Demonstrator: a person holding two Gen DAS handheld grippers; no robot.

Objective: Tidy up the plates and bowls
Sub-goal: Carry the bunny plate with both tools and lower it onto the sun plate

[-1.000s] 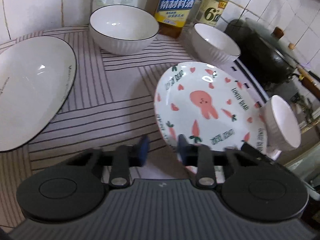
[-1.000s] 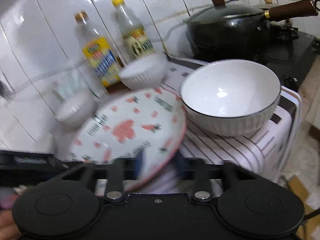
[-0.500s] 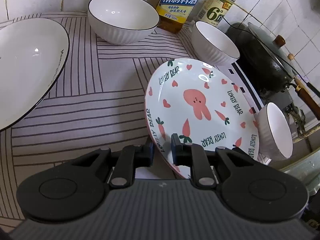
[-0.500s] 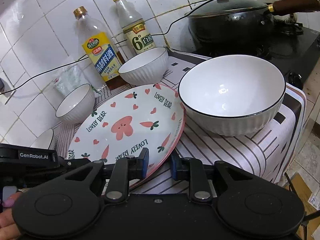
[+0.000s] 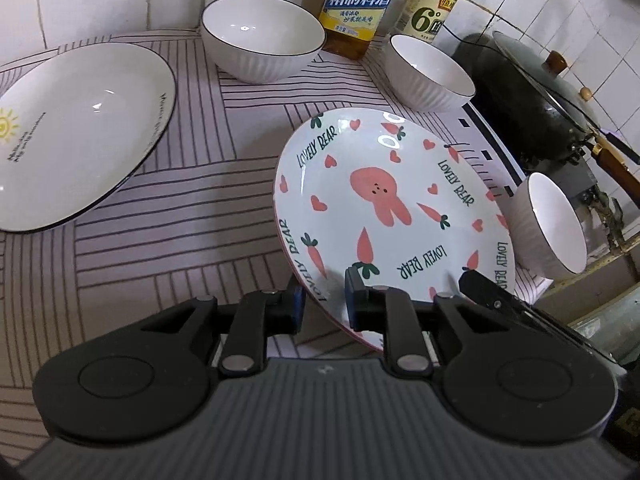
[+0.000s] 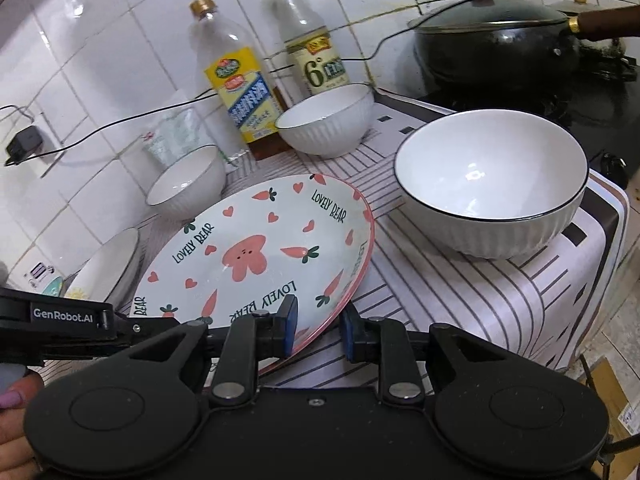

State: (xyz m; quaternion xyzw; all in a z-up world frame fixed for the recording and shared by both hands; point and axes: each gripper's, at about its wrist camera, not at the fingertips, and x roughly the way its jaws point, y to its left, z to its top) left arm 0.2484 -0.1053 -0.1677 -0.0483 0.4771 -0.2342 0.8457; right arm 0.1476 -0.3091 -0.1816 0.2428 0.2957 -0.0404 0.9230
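Left wrist view: left hand-held gripper (image 5: 322, 305) is clamped on the near-left rim of the rabbit plate (image 5: 384, 216), one blue pad under the rim, the other on the top face. Plate is tilted, its left edge raised off the striped tabletop (image 5: 168, 240). The black tip of the other gripper shows at the plate's near-right rim. Plain white plate (image 5: 76, 136) with a small sun print lies flat to the left, well apart. Large ribbed bowl (image 5: 262, 38) sits at the back by the tiled wall, medium bowl (image 5: 430, 74) right of it, small bowl (image 5: 550, 226) just beside the plate's right edge. Yellow-label bottle (image 5: 358, 4) and clear bottle (image 5: 434, 8) stand behind the bowls. Black lidded pan (image 5: 532, 96) at far right.

Right wrist view: right hand-held gripper (image 6: 316, 330) is closed on the rabbit plate (image 6: 256, 256) at its near-right rim, pink edge between the blue pads. Left unit with "GenRobot.AI" marking (image 6: 64, 316) holds the opposite side. So the plate is held by both, above the tabletop (image 6: 460, 292). Big white bowl (image 6: 492, 184) rests right of the plate, apart from it. Two smaller bowls behind: one (image 6: 326, 120) by the bottles, one (image 6: 186, 184) further left. White plate's edge (image 6: 108, 268) shows at far left. Pan (image 6: 492, 36) on the stove, back right.
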